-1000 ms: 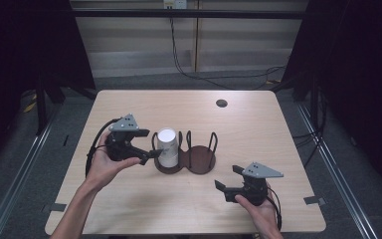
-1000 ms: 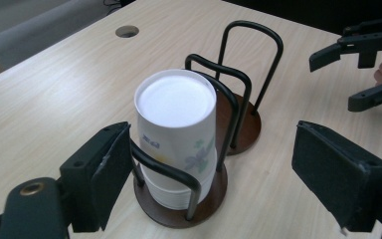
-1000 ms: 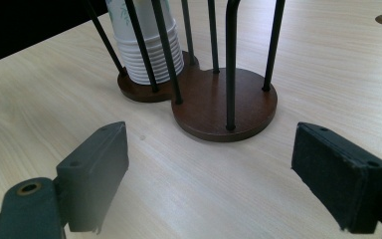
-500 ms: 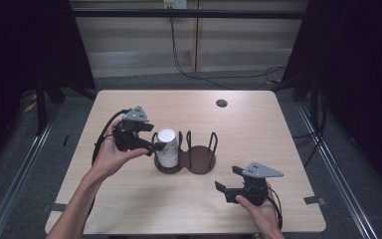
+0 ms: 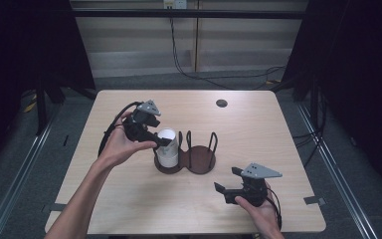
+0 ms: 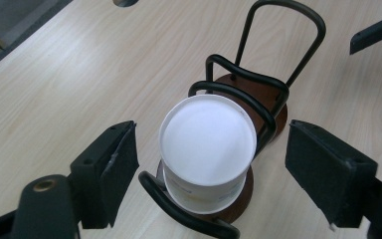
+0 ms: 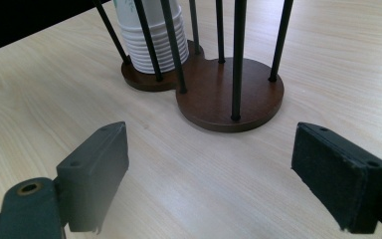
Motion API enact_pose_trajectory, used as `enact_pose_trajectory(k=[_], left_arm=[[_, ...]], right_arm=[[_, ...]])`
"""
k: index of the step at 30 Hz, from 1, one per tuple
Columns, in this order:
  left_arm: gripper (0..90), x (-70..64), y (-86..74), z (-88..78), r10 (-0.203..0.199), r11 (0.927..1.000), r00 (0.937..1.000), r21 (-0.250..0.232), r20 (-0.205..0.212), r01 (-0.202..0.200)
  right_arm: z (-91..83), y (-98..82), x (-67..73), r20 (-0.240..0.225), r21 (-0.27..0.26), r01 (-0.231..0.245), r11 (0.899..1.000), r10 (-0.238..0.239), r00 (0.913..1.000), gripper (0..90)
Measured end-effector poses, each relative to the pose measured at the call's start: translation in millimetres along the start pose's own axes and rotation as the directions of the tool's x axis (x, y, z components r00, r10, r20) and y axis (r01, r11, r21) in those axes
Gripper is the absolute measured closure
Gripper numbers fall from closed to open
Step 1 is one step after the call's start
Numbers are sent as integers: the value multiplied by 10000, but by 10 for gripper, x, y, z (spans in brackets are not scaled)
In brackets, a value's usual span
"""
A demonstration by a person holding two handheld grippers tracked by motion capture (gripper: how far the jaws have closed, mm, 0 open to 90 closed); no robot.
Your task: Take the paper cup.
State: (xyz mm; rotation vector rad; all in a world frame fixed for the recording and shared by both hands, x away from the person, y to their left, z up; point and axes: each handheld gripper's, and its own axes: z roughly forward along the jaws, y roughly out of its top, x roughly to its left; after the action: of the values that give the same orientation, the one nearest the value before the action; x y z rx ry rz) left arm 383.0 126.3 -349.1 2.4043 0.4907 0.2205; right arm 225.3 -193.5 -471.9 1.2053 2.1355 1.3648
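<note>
No writing is readable on the stack of white paper cups; a faint print near its lower rim is too small to make out. The cups are sitting upside down in the left bay of a two-bay wire holder on the tabletop; the right bay is holding nothing. The left gripper is hovering over the cups, its fingers having just been closing, now standing either side of the top cup with gaps, not pressing it. The right gripper is resting near the holder, fingers wide apart, gripping nothing.
</note>
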Motion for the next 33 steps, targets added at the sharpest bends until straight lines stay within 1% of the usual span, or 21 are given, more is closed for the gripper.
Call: enact_pose_trajectory(k=[3,4,5,6,9,11,13,14,15,16,19,20,21,25,26,27,28,29,31,32,33], left_arm=[[233,19,24,6,4,9999,10000,109,-6,-4],[233,15,35,14,-169,9998,9998,46,-51,169],[234,49,65,6,45,9997,10000,257,48,-47],[232,50,73,14,24,9997,10000,232,-36,-23],[219,68,84,24,-51,9998,10000,201,22,51],[228,58,97,63,52,9989,9999,462,148,-59],[220,56,103,75,27,9986,9999,528,158,-36],[220,63,112,83,111,9978,9998,651,187,-122],[221,54,118,96,11,9981,9999,623,167,-22],[221,62,131,96,158,9969,9997,772,203,-173],[222,40,170,109,328,9949,9991,945,256,-351],[250,33,184,125,343,9945,9991,980,254,-367],[250,32,206,144,451,9906,9986,1277,274,-483],[258,32,228,199,374,9873,9990,1535,247,-408],[250,35,234,238,357,9834,9990,1769,267,-398],[239,29,237,258,461,9812,9987,1867,208,-492],[239,29,237,258,461,9812,9987,1867,208,-492],[239,20,239,276,536,9767,9984,2071,154,-557],[243,23,245,315,519,9700,9983,2364,278,-570],[242,23,245,315,519,9700,9983,2364,278,-570],[243,20,253,329,485,9693,9987,2405,185,-516]], right_arm=[[14,-5,-11,40,154,3,9999,-3,10000,147],[18,-5,-15,24,158,-42,9999,41,10000,147],[16,0,-12,14,88,-46,10000,46,10000,147],[15,0,-11,10,70,-3,10000,3,10000,147],[13,1,-3,17,68,-7,10000,7,10000,147],[8,2,-5,21,27,-38,10000,38,10000,147],[6,3,-8,36,1,-62,10000,62,10000,147],[6,3,-8,36,1,-62,10000,62,10000,147],[6,3,-9,30,-16,-60,10000,60,10000,147],[7,4,-10,24,-34,-34,10000,34,10000,147],[4,2,-8,-3,-31,-30,10000,30,10000,147],[0,-3,-10,-50,-16,-139,9999,138,9999,147],[1,-4,-14,-76,-51,-168,9998,168,9998,147],[-6,-1,-17,-67,-63,-192,9998,191,9998,147],[-11,-1,-13,-60,-67,-166,9998,165,9998,147],[-11,-1,-12,-55,-74,-159,9998,159,9999,147],[-11,-1,-12,-55,-74,-159,9998,159,9999,147],[-10,-1,-12,-58,-78,-150,9999,150,9999,147],[-8,0,-14,14,-77,-138,9999,138,9999,153],[-8,0,-14,14,-77,-138,9999,138,9999,153],[-18,4,-12,193,-130,-65,9999,67,9998,160]])
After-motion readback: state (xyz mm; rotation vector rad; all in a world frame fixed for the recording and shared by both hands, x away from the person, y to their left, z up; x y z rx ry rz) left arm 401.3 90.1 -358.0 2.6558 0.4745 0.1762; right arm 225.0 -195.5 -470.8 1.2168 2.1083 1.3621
